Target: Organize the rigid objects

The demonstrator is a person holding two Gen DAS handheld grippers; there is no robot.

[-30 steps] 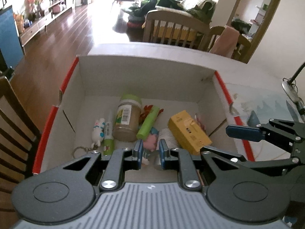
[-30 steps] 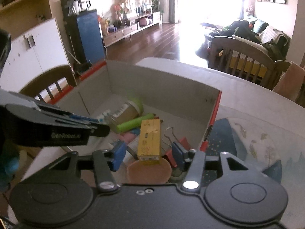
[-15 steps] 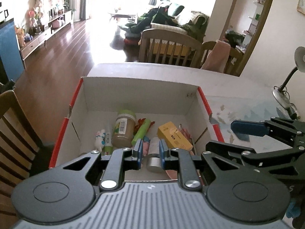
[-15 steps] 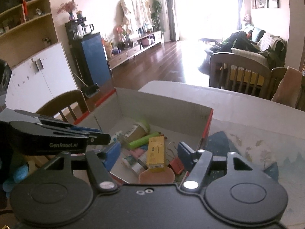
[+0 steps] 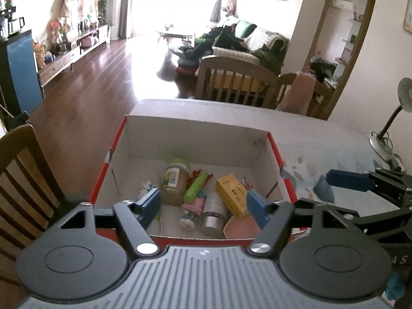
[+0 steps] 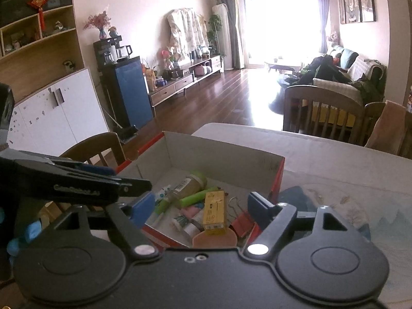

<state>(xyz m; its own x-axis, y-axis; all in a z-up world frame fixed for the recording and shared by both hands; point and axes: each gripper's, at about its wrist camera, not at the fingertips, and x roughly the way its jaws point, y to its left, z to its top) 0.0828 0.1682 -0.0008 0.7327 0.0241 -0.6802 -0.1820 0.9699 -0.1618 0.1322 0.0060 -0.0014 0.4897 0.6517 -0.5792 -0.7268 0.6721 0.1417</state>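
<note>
So there's a cardboard box (image 5: 195,139) with red edges and a plain white inside sitting at the left end of a pale table (image 5: 322,139), and all the rigid stuff is piled on its floor. Going left to right in the left wrist view: a small white tube (image 5: 146,187) is tucked by the left wall, then a jar (image 5: 175,181) with a green lid and tan contents lies on its side with its label facing up, then a lime green tube (image 5: 197,186) lies at a slant right beside the jar. In front of that there's a pink and white bit (image 5: 191,206) too small to make out, then a metal-capped can (image 5: 213,215) lying down, then a yellow carton (image 5: 231,195) lying tilted with its near end over a pink plate (image 5: 240,230) at the near right corner. The right wrist view also shows a red binder clip (image 6: 240,222) with wire handles just right of the carton. The left gripper (image 5: 203,207) hangs over the near edge of the box, jaws opening wide with nothing gripped, just the pile showing below between the blue pads. The right gripper (image 6: 200,207) is the same deal from the right side, jaws opening, empty, pointing down at the carton end of the box.
</note>
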